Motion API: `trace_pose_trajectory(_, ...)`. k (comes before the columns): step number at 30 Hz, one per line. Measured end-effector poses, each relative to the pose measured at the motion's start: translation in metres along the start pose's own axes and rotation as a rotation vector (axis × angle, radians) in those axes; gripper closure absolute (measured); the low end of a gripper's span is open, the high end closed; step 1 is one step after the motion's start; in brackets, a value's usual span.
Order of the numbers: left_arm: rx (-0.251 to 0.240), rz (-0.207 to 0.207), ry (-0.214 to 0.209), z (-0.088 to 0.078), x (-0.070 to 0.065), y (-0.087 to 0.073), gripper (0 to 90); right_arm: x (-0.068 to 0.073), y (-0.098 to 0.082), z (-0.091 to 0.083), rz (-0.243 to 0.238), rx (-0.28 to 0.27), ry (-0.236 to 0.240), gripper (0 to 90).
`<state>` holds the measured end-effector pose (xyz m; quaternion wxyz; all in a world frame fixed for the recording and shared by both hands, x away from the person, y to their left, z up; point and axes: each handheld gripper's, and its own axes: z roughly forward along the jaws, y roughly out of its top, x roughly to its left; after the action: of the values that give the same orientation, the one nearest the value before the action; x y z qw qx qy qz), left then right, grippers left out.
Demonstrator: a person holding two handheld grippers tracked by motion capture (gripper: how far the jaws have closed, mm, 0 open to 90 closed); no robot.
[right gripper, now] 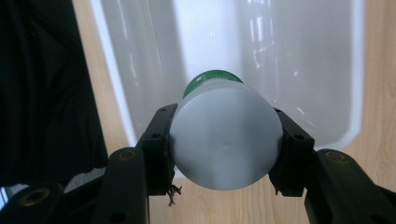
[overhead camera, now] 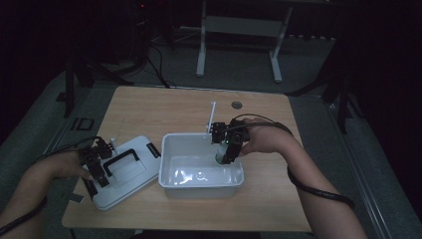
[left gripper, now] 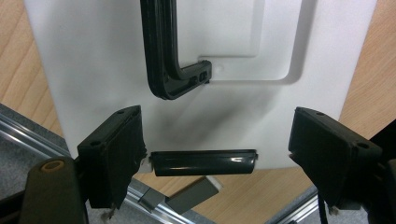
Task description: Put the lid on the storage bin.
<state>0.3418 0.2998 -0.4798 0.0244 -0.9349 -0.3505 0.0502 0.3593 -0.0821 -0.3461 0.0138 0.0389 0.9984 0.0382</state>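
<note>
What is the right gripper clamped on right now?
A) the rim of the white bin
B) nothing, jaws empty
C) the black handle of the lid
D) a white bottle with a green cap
D: in the right gripper view the right gripper has both jaws pressed against the sides of the white bottle with a green cap, held over the white bin.

A white bottle point(right gripper: 224, 142) with a green cap point(right gripper: 212, 78) hangs cap-down over the right side of an open white bin point(overhead camera: 171, 172), which sits at the table's middle. The bin's white lid point(left gripper: 93, 56), with a black handle point(left gripper: 161, 51), lies flat near the front-left corner.
</note>
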Motion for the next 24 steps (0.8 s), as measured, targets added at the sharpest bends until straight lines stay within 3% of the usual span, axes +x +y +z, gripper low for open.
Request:
trace_pose_trajectory(16, 0.011, -0.002, 0.007, 0.003, 0.0, 0.0, 17.9, -0.002, 0.008, 0.078, -0.046, 0.095, 0.077, 49.7)
trace_pose_trajectory(24, 0.012, 0.003, 0.004, 0.005, -0.001, 0.003, 17.9, 0.001, 0.013, 0.101, -0.055, 0.119, 0.09, 49.7)
